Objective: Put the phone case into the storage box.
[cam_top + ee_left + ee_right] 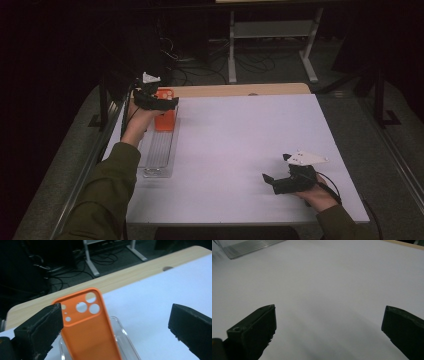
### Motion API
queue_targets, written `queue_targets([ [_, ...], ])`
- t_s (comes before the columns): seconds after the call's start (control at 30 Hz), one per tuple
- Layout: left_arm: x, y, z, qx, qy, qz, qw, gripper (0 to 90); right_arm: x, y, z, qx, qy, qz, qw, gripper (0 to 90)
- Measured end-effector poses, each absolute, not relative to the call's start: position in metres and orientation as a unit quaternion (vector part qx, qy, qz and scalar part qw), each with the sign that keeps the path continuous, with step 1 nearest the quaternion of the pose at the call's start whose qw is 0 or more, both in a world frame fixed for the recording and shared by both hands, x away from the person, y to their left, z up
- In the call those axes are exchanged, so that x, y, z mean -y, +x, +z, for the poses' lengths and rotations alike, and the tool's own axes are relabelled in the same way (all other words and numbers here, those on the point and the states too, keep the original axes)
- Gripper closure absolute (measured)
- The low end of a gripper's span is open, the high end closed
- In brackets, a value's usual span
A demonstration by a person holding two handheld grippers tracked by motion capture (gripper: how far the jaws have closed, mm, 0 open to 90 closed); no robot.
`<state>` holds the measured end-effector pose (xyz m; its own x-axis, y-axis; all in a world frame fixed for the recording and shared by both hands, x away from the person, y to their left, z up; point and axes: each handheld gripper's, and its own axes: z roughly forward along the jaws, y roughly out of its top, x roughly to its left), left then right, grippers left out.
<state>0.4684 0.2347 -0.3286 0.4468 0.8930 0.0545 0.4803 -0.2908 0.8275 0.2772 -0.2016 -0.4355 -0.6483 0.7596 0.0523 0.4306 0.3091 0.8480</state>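
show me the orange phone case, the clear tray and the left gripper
orange phone case (91,337), left gripper view, on its flat back below the camera holes
clear tray (159,150), high view, on its ribbed floor
left gripper (115,325), left gripper view, midway between its two wide-apart black jaws

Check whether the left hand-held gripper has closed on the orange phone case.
No, the left hand-held gripper has its jaws wide apart, and the phone case stands free between them.
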Motion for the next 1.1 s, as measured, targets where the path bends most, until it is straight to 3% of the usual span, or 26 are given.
queue_targets([
  [0.5,-0.222,0.434,-0.322,-0.39,0.785,0.21,0.433,0.0,0.203,0.279,-0.435,-0.788,0.38,0.449,0.18,0.0],
  [1.1,-0.217,0.377,-0.344,-0.336,0.799,0.148,0.475,0.0,0.207,0.28,-0.426,-0.785,0.369,0.465,0.176,0.0],
])
